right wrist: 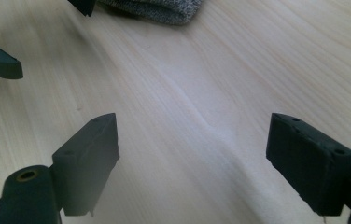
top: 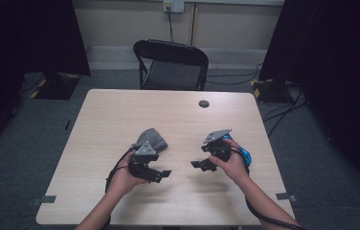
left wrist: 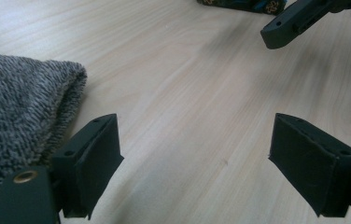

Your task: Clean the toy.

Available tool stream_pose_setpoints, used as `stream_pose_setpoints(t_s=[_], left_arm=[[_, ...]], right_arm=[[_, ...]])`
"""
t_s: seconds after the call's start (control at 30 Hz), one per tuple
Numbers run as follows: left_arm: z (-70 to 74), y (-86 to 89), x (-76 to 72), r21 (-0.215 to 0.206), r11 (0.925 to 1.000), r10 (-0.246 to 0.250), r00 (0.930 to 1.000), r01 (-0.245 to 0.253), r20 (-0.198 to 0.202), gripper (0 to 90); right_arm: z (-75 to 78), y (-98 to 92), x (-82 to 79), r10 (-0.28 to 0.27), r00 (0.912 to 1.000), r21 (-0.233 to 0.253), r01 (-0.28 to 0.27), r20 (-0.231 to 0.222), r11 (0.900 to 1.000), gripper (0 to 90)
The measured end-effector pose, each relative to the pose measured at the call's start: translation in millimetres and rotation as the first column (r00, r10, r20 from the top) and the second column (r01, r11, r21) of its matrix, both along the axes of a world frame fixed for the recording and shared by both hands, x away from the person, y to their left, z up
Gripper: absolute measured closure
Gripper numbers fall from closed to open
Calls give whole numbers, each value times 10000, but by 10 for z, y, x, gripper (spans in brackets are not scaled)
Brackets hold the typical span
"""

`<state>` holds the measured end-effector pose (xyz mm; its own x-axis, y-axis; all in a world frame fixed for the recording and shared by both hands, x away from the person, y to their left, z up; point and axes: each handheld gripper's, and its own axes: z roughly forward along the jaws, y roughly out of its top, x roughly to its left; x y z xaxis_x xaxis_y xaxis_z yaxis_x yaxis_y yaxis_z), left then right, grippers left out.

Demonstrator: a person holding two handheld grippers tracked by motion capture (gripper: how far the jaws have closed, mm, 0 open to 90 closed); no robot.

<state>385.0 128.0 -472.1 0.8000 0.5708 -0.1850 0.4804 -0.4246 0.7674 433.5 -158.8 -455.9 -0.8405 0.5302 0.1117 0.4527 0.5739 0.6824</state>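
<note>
The left gripper (left wrist: 194, 158) and right gripper (right wrist: 192, 158), jaws apart and empty, flank a soft, light grey cloth (left wrist: 15, 116) beside the left jaws, best pinched at its folded edge.

Left tool (left wrist: 194, 163) agape over bare table (left wrist: 187, 93), grey fuzzy cloth (left wrist: 19, 121) beside one jaw.

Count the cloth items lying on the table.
2. A grey fuzzy cloth lies just beyond the left gripper, untouched. A dark patterned item with blue lies by the right gripper; most of it is hidden behind that hand, so more could lie there.
</note>
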Motion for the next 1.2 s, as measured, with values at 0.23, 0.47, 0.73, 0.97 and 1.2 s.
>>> stream_pose_setpoints(t_s=[0.23,0.47,0.73,0.97,1.2], left_arm=[[-36,-41,-77,-12,9997,-251,9997,251,14,158],[-56,-54,-125,2,9993,-382,9993,382,22,158],[-120,-75,-197,102,9986,-527,9986,527,7,158],[-168,-109,-240,176,9975,-685,9976,684,53,157],[-229,-161,-271,324,9961,-828,9965,823,139,157]], right_arm=[[-53,57,-92,259,9997,14,-259,-46,9997,167],[-129,72,-195,399,9991,81,-398,-146,9992,168],[-219,83,-306,592,9980,-8,-593,-218,9982,168],[-343,74,-393,689,9971,-89,-692,-329,9976,168],[-386,51,-447,810,9967,-14,-810,-7,9967,164]])
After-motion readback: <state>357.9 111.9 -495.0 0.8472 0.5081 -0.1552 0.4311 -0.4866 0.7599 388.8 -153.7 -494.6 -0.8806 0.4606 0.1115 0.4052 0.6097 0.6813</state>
